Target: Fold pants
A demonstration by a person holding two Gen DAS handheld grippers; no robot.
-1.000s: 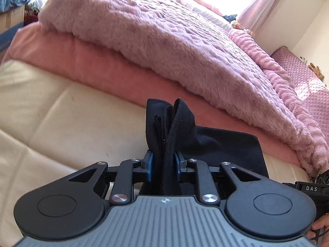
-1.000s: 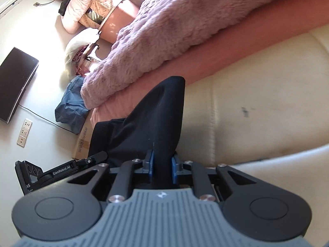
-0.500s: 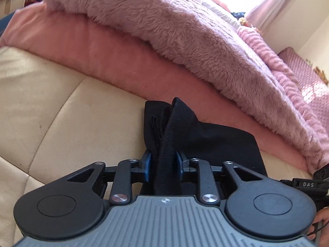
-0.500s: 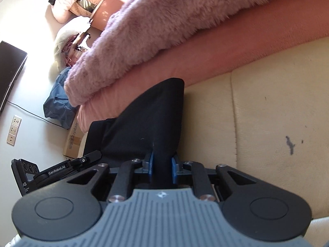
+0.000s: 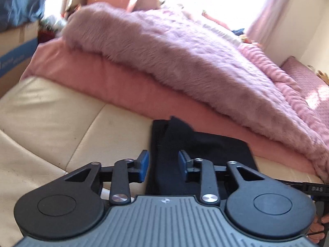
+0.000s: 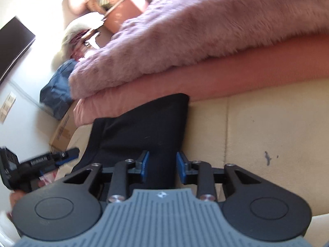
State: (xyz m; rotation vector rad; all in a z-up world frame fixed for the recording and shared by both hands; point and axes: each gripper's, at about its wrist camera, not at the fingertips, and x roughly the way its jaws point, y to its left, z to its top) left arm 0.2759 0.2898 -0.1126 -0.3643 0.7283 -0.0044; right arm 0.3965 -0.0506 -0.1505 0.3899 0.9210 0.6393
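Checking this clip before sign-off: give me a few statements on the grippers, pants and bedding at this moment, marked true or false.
1. The left gripper is open, blue pads apart. True.
2. The right gripper is clamped on the black pants. False: it is open, with the cloth lying between its pads.
3. The pants lie on the cream cushion. True.
4. The furry pink blanket covers the pants. False: it lies beyond them.

The near end of the black pants [image 5: 164, 177] is hidden behind the left gripper [image 5: 163, 163] body. Both views are motion-blurred (the clutter [image 6: 88, 35] past the fluffy blanket [image 6: 205, 30] cannot be made out).
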